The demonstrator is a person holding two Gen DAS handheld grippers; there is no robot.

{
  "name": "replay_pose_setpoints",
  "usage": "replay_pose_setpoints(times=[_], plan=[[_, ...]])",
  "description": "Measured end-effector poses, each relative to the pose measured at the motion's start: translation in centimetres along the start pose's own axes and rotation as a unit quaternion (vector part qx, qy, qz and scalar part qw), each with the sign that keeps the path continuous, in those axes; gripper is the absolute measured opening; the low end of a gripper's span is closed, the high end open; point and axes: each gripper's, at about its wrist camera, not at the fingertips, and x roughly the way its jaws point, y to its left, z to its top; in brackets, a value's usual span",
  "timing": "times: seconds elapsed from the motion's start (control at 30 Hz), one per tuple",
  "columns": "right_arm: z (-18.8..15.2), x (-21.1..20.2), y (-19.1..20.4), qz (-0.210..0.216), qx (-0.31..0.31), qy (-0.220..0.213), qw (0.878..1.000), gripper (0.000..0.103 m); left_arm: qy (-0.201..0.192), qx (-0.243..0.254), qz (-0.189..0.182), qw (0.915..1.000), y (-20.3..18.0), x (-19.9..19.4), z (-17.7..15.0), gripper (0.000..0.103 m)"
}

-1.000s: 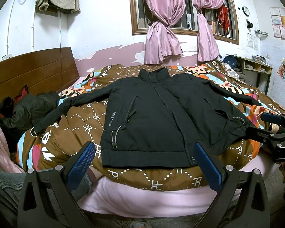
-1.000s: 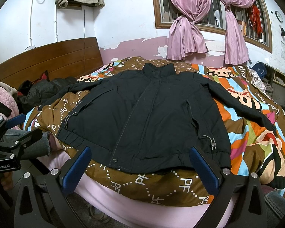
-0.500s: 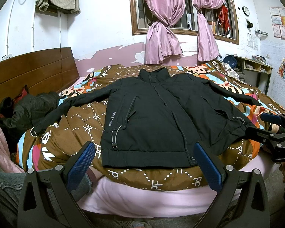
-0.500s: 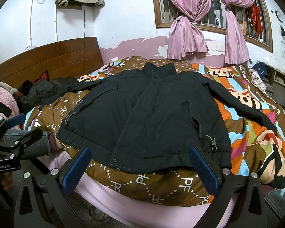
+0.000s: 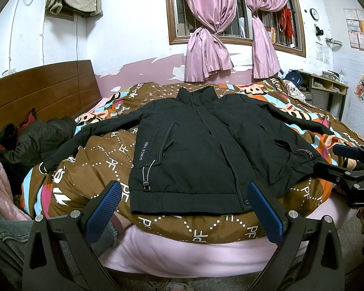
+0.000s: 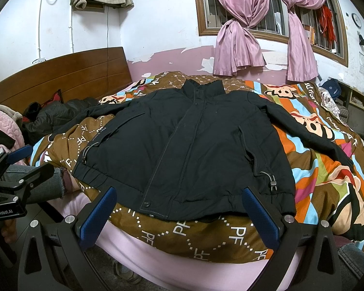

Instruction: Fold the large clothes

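One black jacket point(image 5: 196, 150) flat, collar pointing away

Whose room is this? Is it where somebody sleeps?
It looks like a bedroom in someone's home. A black jacket lies spread on a bed with a colourful quilt and a wooden headboard, under a window with pink curtains.

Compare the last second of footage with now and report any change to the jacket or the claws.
Nothing visibly changed. The black jacket lies spread flat on the quilt, sleeves out, and both the left claw and right claw hover open at the bed's near edge, holding nothing.
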Motion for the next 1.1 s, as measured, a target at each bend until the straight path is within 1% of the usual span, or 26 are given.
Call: replay_pose_setpoints(times=[0.43, 0.6, 0.67, 0.77, 0.8, 0.9, 1.03, 1.1], plan=[[0.0, 0.0, -0.1, -0.001, 0.0, 0.001, 1.0, 0.103, 0.0, 0.0, 0.0, 1.0, 0.0, 0.0, 0.0, 0.101], [-0.1, 0.0, -0.2, -0.002, 0.0, 0.001, 1.0, 0.103, 0.006, -0.004, 0.003, 1.0, 0.1, 0.1, 0.3, 0.101], [-0.1, 0.1, -0.3, -0.016, 0.003, 0.003, 1.0, 0.103, 0.008, -0.007, 0.003, 0.9999, 0.2, 0.3, 0.2, 0.101], [0.0, 0.5, -0.8, -0.042, 0.018, 0.017, 0.999, 0.103, 0.011, -0.008, 0.004, 0.9999, 0.4, 0.7, 0.2, 0.101], [-0.1, 0.6, -1.1, -0.057, 0.027, 0.021, 0.998, 0.103, 0.013, -0.007, 0.006, 0.9999, 0.4, 0.8, 0.3, 0.101], [-0.4, 1.1, -2.1, -0.084, 0.042, 0.031, 0.995, 0.103, 0.023, -0.003, 0.018, 0.9996, 0.5, 1.0, -0.2, 0.101], [-0.4, 1.0, -2.3, -0.098, 0.042, 0.035, 0.994, 0.103, 0.057, -0.001, 0.042, 0.9975, 0.7, 2.3, -0.7, 0.101], [-0.3, 1.0, -2.3, -0.111, 0.035, 0.035, 0.993, 0.103, 0.078, -0.013, 0.049, 0.9956, 1.3, 3.0, -1.1, 0.101]])
